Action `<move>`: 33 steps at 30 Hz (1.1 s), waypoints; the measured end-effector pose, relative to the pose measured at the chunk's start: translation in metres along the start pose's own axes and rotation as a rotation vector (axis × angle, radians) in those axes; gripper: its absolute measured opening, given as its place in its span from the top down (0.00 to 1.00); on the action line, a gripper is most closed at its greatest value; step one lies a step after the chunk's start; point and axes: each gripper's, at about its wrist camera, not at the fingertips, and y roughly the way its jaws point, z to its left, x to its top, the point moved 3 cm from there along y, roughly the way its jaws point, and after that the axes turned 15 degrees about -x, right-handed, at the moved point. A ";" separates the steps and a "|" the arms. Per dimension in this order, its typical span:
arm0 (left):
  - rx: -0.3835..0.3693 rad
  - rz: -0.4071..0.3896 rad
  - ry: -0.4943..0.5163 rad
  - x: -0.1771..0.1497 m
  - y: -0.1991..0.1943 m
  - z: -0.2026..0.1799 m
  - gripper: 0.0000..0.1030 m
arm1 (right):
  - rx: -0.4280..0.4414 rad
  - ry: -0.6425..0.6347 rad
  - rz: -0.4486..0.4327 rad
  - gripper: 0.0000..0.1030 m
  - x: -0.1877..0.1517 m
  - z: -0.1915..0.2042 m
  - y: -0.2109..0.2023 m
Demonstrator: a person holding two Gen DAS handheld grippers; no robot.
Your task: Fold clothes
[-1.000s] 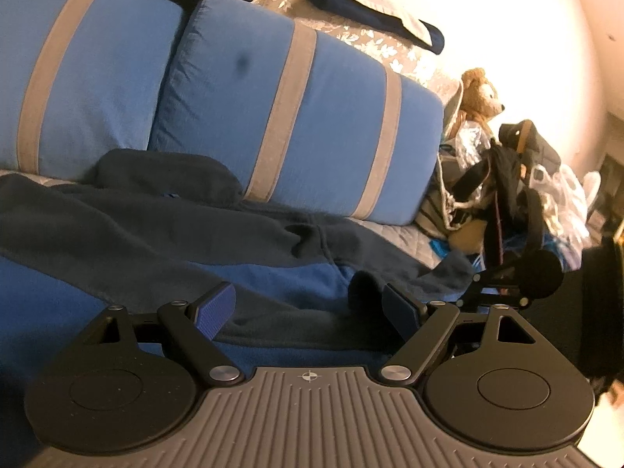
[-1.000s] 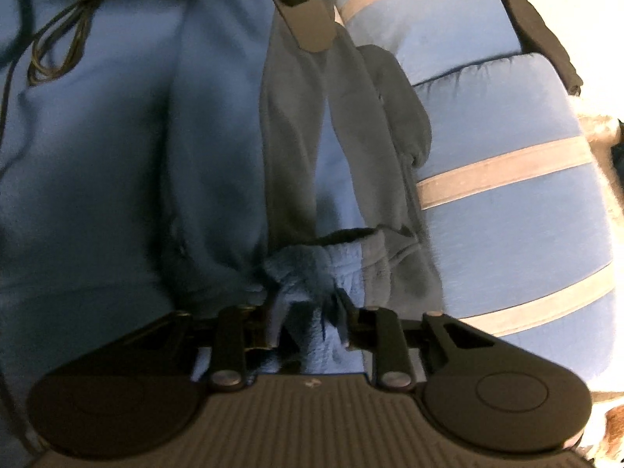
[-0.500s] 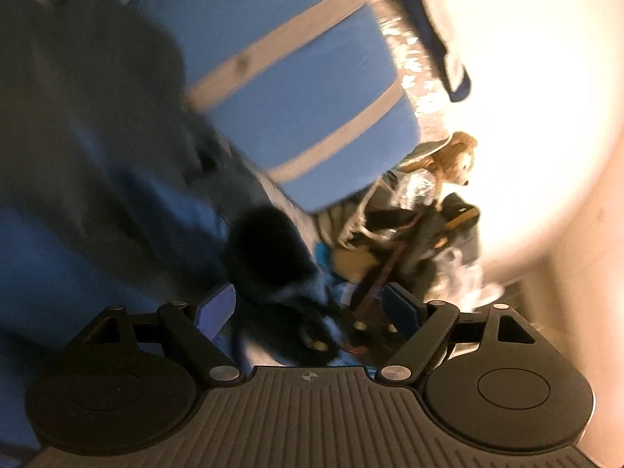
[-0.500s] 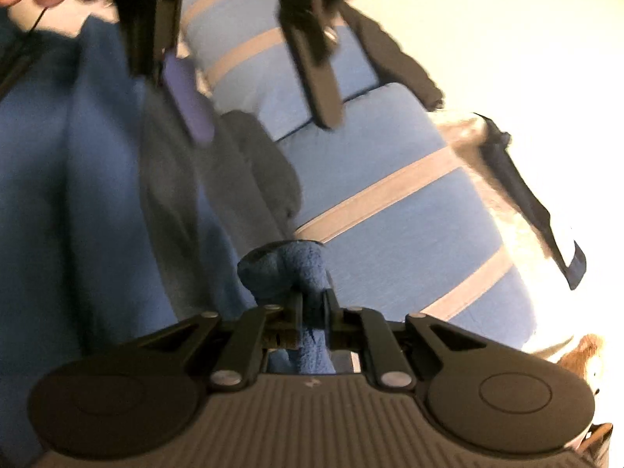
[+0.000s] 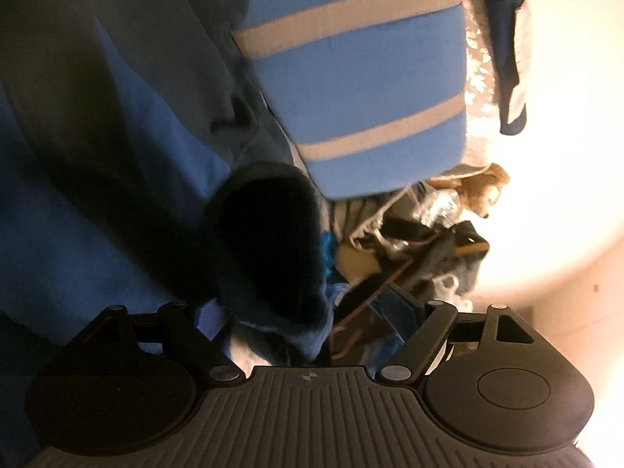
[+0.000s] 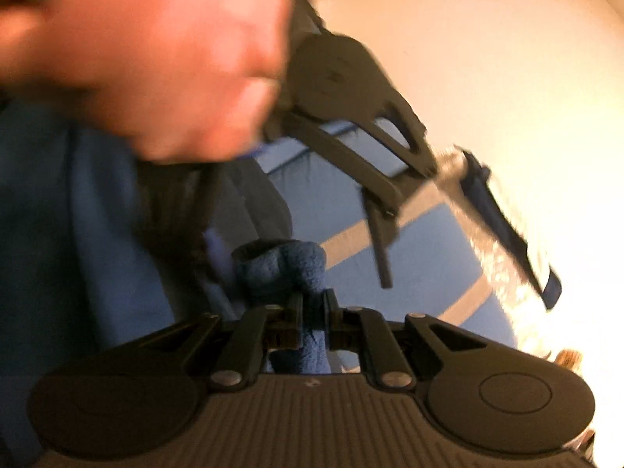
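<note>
Blur smears the right wrist view: a hand (image 6: pixel 156 58) fills the upper left, hiding much of the blue fleece garment (image 6: pixel 78 253) behind it. Lower centre, the right gripper (image 6: pixel 312 312) is pressed together, pinching a bunched fold of that fleece. In the left wrist view, the left gripper (image 5: pixel 308 316) is spread wide, a dark cuff (image 5: pixel 269 249) of the garment sitting between its fingers, contact unclear. Striped blue cushion (image 5: pixel 362 89) upper centre.
</note>
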 end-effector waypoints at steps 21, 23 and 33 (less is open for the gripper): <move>0.104 0.011 0.359 -0.003 -0.009 -0.052 0.84 | -0.007 -0.070 -0.112 0.47 0.004 0.012 -0.009; 0.080 -0.007 0.390 -0.003 -0.014 -0.062 0.84 | -0.012 -0.007 -0.055 0.37 -0.002 0.003 0.005; -0.006 -0.089 0.470 0.007 -0.045 -0.104 0.85 | -0.080 0.218 0.250 0.28 -0.067 -0.030 0.061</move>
